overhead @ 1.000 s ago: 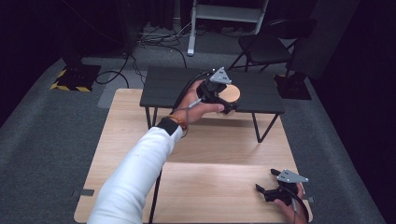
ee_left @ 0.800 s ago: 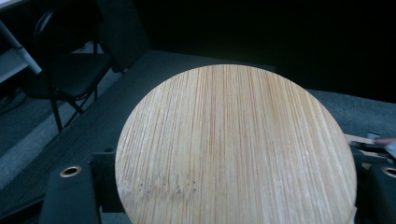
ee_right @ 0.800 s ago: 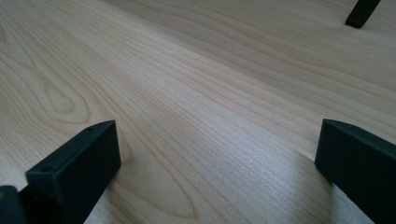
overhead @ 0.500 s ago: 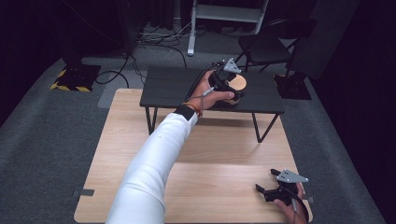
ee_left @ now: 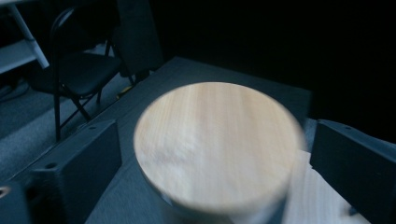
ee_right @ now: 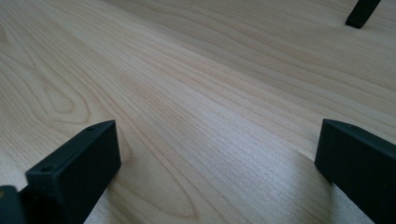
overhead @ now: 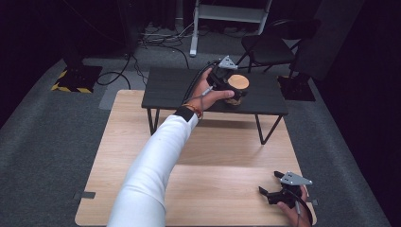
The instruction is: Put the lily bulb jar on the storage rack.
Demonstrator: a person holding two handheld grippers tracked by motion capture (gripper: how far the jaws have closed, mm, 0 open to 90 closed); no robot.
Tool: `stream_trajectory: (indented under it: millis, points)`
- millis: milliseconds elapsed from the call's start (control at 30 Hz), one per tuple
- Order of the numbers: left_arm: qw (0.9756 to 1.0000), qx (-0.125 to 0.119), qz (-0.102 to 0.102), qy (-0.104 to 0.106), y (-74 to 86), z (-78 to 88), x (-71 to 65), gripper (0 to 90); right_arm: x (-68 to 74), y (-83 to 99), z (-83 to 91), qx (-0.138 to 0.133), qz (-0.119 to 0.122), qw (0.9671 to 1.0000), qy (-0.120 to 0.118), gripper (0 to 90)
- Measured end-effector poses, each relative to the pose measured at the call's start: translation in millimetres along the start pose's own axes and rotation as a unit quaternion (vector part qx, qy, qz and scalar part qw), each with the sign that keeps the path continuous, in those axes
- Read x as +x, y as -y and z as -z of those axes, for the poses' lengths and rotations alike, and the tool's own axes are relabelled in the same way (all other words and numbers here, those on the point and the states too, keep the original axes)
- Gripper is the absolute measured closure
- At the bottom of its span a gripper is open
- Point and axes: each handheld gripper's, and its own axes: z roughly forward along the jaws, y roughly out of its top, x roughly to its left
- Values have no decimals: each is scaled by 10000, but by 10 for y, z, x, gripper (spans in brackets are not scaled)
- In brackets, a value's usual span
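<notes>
A round container with a pale wooden lid (overhead: 238, 82) stands on a low black table (overhead: 170, 90). My left gripper (overhead: 233, 91) reaches over that table from the left, open, with one jaw on each side of the container. In the left gripper view the lid (ee_left: 215, 144) sits between the two jaws of the left gripper (ee_left: 217, 156), with a narrow gap on each side. My right gripper (overhead: 271, 184) rests open at the near right corner of the light wooden table (overhead: 227, 156). Between the jaws of the right gripper (ee_right: 215, 158) lies bare wood.
The black table stands on the wooden table; one of its legs (ee_right: 362, 11) shows far off in the right gripper view. A black folding chair (overhead: 269, 45) and a white frame (overhead: 227, 12) stand behind. Cables lie on the grey carpet (overhead: 47, 142).
The left arm has stretched farther forward and to the right. Its gripper has moved from beside the container to straddle it. The right gripper has stayed put.
</notes>
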Motion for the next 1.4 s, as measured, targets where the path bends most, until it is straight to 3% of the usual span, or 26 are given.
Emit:
stream_trajectory:
  millis: [133, 233, 267, 300, 367, 533, 600, 800, 1033, 1100, 1200, 1267, 1400]
  points:
    - [9997, -226, -18, -106, 160, 332, -202, 4, 1, 1, -1, -2, -5, 10000, 0, 0]
    - [9995, -254, -29, -161, 349, 606, -374, 4, 2, 2, -1, -6, -8, 10000, 1, 0]
    - [9995, -254, -29, -161, 349, 606, -374, 5, 1, 1, -1, -3, -5, 10000, 0, 0]
    - [9992, -205, -152, -313, 445, 720, -497, 5, 1, 1, -1, -2, -5, 10000, 0, 0]
    - [9987, -329, -146, -351, 594, 816, -558, 4, 2, 1, -1, -3, -5, 10000, 1, 0]
    - [9983, -276, -171, -482, 998, 1040, -733, 4, 6, 0, -2, -4, -3, 10000, 7, 0]
    - [9982, -243, -203, -510, 1128, 1096, -769, 4, 6, 0, -1, -4, -2, 10000, 7, 0]
    - [9981, -289, 63, -534, 1500, 1224, -844, 4, 15, 3, 1, -6, -6, 10000, 19, 0]
    - [9983, -135, -75, -566, 1764, 1250, -953, 5, 15, 3, 1, -6, -7, 10000, 19, 0]
    - [9987, -146, -6, -498, 1852, 1254, -957, 5, 16, 3, 1, -6, -8, 10000, 19, 0]
    - [9987, -103, -64, -504, 1970, 1262, -999, 4, 16, 3, 1, -5, -9, 10000, 18, 0]
    - [9988, -120, 67, -472, 2076, 1272, -1007, 5, 16, 3, 1, -6, -8, 10000, 19, 0]
    - [9988, 29, 20, -487, 2243, 1275, -1058, 5, 15, 3, 1, -6, -6, 10000, 17, 0]
